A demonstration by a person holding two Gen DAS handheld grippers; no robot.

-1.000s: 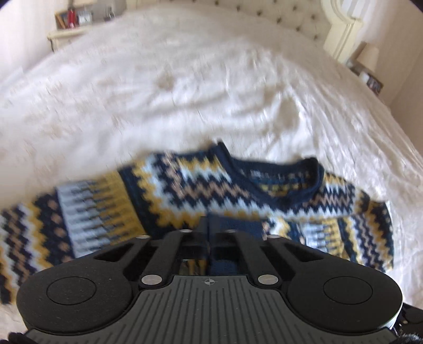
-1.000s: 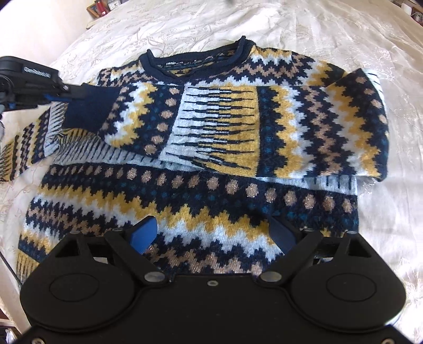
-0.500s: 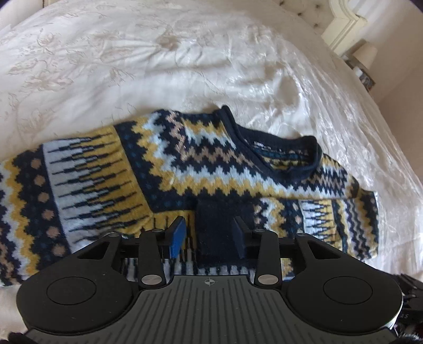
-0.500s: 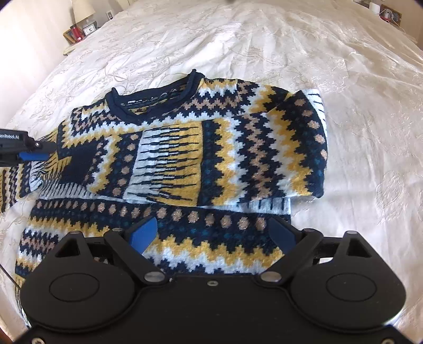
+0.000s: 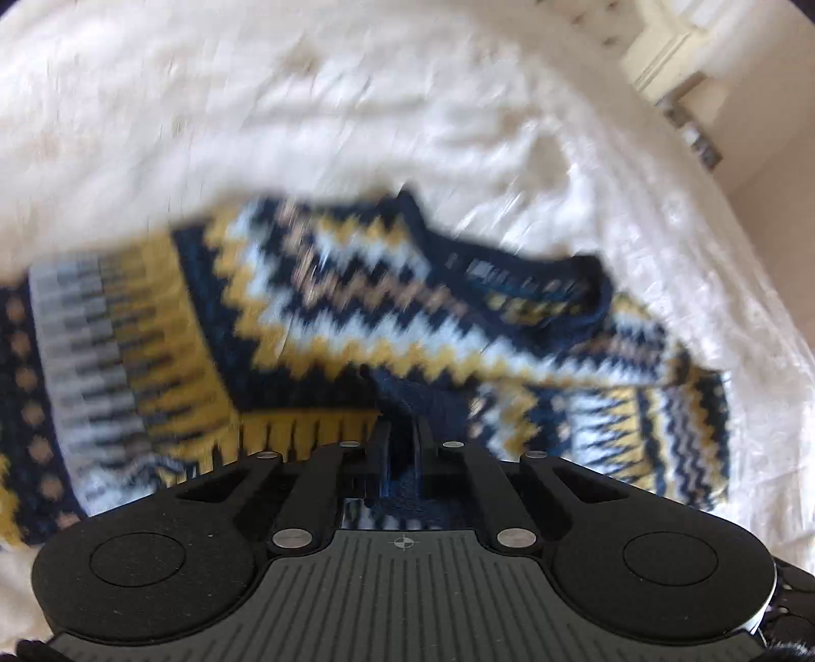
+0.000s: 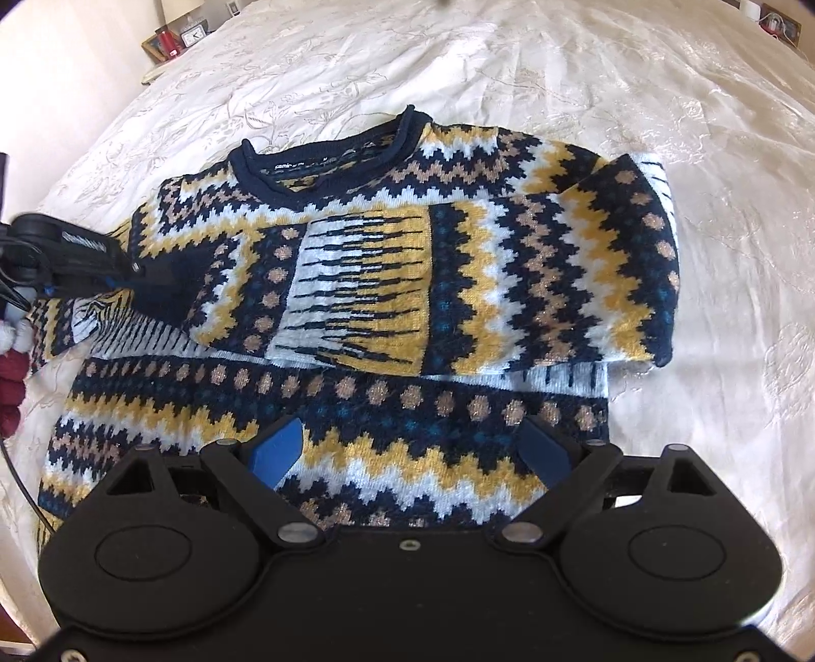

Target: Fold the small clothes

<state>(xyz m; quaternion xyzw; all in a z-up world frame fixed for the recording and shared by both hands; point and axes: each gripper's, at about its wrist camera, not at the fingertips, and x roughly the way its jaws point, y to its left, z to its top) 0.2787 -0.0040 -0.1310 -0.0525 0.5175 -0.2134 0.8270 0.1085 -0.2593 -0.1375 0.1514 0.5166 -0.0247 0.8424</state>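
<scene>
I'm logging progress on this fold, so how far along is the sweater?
Done: one sleeve lies folded across the sweater chest on the bedspread. In hand: the left gripper is shut on that sleeve's navy cuff. The right gripper hovers open over the hem. Left: the other sleeve lies spread out, and the body is unfolded.

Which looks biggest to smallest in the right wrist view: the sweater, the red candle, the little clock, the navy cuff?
1. sweater
2. navy cuff, clamped by the left gripper
3. red candle and clock: look alike, both far off, so unranked.
</scene>
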